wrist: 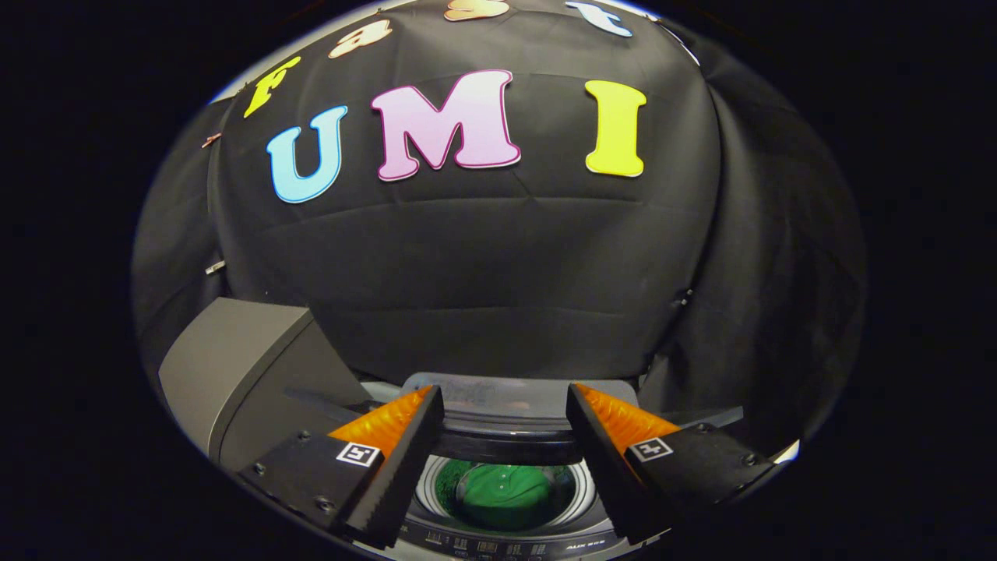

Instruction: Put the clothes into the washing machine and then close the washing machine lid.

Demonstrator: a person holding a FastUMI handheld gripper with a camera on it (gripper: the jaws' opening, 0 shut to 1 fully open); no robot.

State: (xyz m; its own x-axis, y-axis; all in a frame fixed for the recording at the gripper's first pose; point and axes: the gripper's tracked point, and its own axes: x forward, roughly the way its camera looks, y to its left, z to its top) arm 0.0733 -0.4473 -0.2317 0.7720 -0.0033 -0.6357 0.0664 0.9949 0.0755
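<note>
Black cloth hangs as the back wall (498, 273) of the booth, and low in front of it stands the washing machine (506, 460), seen from above and a little behind its front panel. To its side sits a grey box (226, 366), just beside the machine's top.

The gripper (505, 405) hovers over the open tub with its fingers spread wide apart and nothing between them. Down in the drum, below and between the fingers, lies the green garment (505, 492), bunched up and already inside.

So the first half of the job looks done: the clothes are in, and the step in hand seems to be the closing. The lid (498, 396) appears to stand raised at the back of the opening, just beyond the fingertips. The next move probably calls for reaching past the tub to the lid's upper edge, catching it and swinging it forward and down until it sits flat.

Much is hard to read. The lid is pale and partly see-through, so its edge and hinge line are unclear. Both fingers cover the sides of the opening, and the control panel at the front is cut off.
</note>
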